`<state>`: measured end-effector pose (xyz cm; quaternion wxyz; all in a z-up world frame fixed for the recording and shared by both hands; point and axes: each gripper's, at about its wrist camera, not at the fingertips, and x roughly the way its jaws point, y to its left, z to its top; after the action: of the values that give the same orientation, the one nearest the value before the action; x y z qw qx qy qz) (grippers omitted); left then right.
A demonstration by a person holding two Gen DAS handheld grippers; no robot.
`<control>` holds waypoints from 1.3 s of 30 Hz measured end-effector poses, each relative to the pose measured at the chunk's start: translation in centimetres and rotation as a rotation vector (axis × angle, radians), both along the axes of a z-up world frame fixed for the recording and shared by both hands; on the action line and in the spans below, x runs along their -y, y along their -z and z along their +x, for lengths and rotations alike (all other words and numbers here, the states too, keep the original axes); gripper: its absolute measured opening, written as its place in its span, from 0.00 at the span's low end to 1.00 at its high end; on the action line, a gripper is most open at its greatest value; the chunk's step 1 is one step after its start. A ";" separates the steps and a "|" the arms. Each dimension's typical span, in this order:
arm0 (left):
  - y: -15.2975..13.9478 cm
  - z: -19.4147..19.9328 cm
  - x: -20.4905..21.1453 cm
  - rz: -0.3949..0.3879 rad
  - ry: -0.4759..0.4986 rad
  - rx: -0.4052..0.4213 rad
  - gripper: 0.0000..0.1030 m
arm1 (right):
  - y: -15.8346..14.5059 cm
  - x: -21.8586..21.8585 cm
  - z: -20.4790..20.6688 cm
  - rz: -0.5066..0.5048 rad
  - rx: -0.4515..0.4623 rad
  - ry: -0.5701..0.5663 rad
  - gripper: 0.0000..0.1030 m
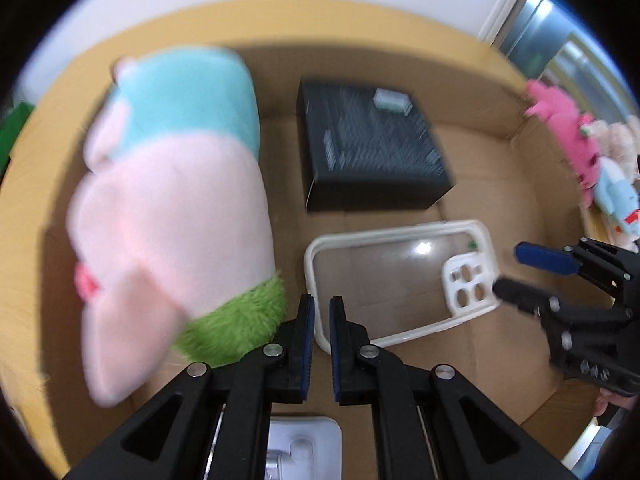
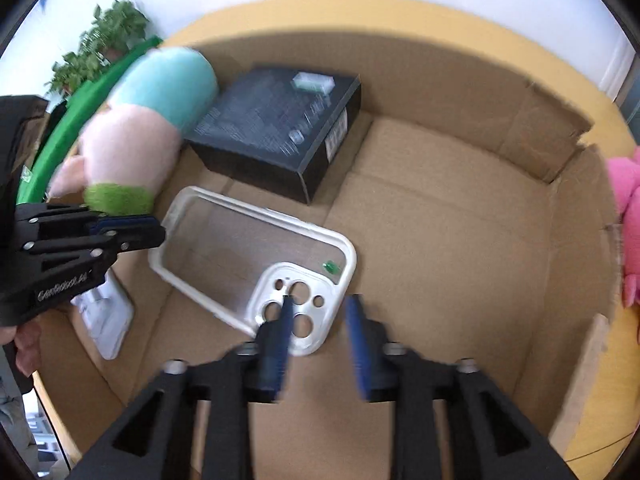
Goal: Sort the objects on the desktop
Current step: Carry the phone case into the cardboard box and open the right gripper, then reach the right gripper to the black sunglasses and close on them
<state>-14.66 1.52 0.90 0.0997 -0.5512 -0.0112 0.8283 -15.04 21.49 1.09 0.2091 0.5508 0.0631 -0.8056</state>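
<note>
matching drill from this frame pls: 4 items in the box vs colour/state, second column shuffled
Items:
1. phone case
2. box
3. plush
4. right gripper

Descriptions:
A. black, printed text on top
B. pink, teal and green
C. jaws apart, nothing between them
D. clear back, white rim, camera holes

Pairs: 1-D, 2-A, 3-B, 4-C
</note>
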 end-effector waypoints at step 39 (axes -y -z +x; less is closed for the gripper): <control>-9.2 20.8 1.1 0.080 -0.066 -0.649 0.79 | -9.3 -2.2 21.0 -0.032 -0.589 0.223 1.00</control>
<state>6.10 0.45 10.11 0.0926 -0.2534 -0.0292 0.9625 6.00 23.71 10.38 0.1009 0.2941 0.0476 -0.9492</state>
